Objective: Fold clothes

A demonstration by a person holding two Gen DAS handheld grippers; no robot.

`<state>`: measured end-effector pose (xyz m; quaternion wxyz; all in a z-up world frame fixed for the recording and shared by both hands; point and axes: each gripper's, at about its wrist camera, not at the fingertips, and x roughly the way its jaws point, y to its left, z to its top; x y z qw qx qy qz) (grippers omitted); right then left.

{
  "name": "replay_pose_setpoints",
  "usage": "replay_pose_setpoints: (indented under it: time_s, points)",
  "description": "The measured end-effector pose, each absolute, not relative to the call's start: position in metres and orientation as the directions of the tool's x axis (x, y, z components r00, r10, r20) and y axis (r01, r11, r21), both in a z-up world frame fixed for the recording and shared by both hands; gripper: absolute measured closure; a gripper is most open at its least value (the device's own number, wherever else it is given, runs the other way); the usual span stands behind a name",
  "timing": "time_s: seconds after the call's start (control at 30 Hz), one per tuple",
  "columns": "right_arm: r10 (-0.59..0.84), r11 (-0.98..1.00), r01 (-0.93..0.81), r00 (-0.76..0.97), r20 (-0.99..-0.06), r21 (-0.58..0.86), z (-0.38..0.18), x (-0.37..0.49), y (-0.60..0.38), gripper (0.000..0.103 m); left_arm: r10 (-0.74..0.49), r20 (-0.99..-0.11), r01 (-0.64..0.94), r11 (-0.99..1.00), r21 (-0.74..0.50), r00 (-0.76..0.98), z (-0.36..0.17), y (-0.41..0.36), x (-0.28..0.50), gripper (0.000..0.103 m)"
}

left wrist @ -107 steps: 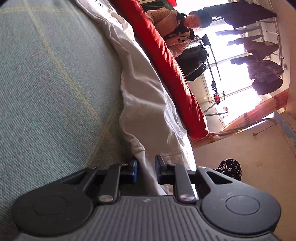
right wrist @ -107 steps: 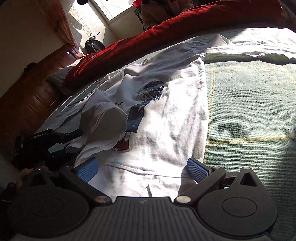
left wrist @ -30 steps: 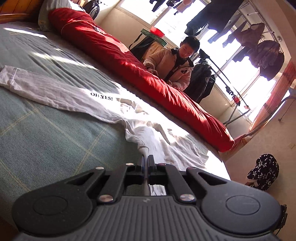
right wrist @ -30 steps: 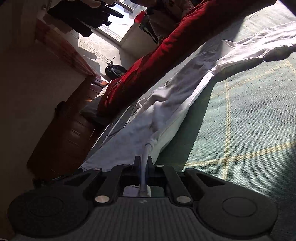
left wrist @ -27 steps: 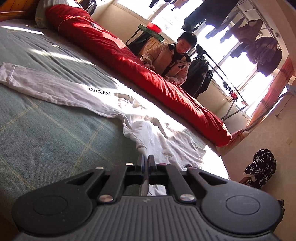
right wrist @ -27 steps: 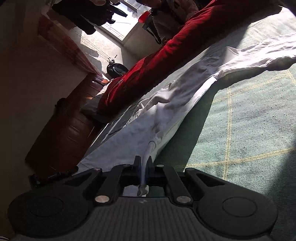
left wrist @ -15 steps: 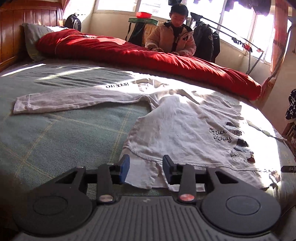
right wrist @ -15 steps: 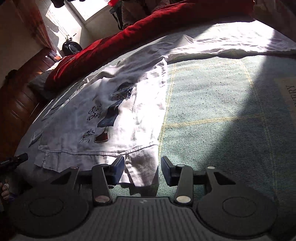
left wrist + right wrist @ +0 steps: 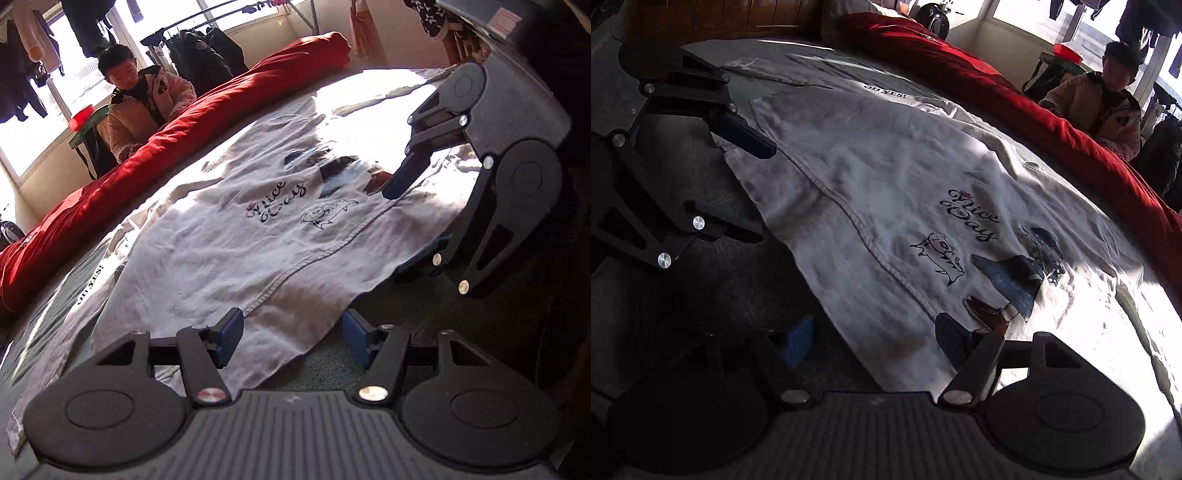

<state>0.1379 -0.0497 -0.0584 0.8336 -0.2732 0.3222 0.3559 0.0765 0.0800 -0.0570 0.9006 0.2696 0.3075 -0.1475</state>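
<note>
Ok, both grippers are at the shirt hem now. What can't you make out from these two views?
- Left wrist view: the hem of the shirt nearest the camera is hidden by the left gripper.
- Left wrist view: the lower finger of the right gripper is partly under cloth.
- Right wrist view: the right gripper's left finger is lost in shadow.
- Both views: the far sleeve is cut off or too small.

The shirt is showing white with dark blue "Nice Day" script, a line-drawn fish and a blue-and-brown figure print. The quilt behind it is glowing red. The bedcover is showing dull green. Both the left gripper and right gripper are appearing black, each with 2 blue pads.
</note>
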Motion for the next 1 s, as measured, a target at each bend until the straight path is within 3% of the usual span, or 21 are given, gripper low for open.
replay_pose_setpoints:
  time_s: [0.3, 0.57, 0.67, 0.8, 1.0]
  points:
    - [0.444, 0.692, -0.711, 0.559, -0.700, -0.129, -0.037, 0.163, -0.063, 0.022, -0.087, -0.622, 0.443, 0.778, 0.446, 0.779, -0.067, 0.069, 0.111, 0.040]
    - [0.393, 0.624, -0.723, 0.618, -0.681, -0.295, -0.055, 0.141, -0.045, 0.019, -0.115, -0.607, 0.416, 0.825, 0.383, 0.786, -0.047, 0.081, 0.123, 0.037]
    - [0.340, 0.601, -0.673, 0.703, -0.624, -0.431, -0.067, 0.139, -0.033, 0.019, -0.102, -0.608, 0.417, 0.815, 0.403, 0.787, -0.053, 0.083, 0.120, 0.037]
    - [0.275, 0.553, -0.584, 0.802, -0.531, -0.595, -0.081, 0.136, -0.023, 0.018, -0.009, -0.598, 0.390, 0.765, 0.512, 0.802, -0.070, 0.087, 0.110, 0.037]
    - [0.237, 0.522, -0.500, 0.863, -0.446, -0.691, -0.093, 0.133, -0.025, 0.013, 0.051, -0.517, 0.356, 0.667, 0.655, 0.854, -0.083, 0.079, 0.106, 0.037]
